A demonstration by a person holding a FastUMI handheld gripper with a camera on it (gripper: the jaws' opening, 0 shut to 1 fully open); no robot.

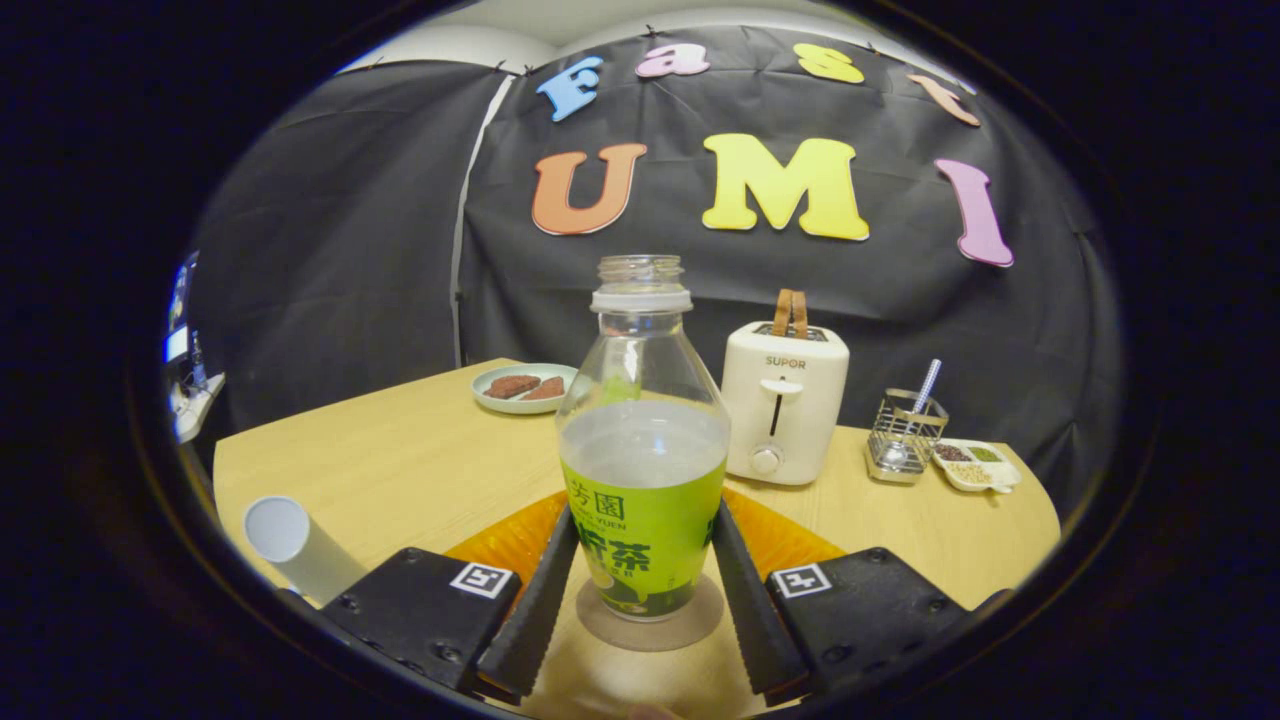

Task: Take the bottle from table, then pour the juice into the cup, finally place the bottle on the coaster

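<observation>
Gripper: the gripper is held level and pointed forward over the bench; its fingers are set on either side of the bottle's labelled lower part, right against it. Whether both press on the label or a slight gap is left cannot be told.
Bottle: the bottle is seen upright between the fingers, uncapped, partly filled with pale liquid; its base is set on the coaster.
Coaster: the round coaster is seen under the bottle, between the fingers, its sides covered by them.
Mat: an orange mat is spread under the coaster and is largely hidden by the gripper's body.
Cup: the white cup is seen beside the left finger, its lower part cut off by the gripper's body; its contents cannot be made out.
Beyond the fingers: a toaster is placed just behind the bottle to the right; further right, a wire holder with a utensil and a small divided dish. A plate with brown pieces is placed behind the bottle to the left.
</observation>
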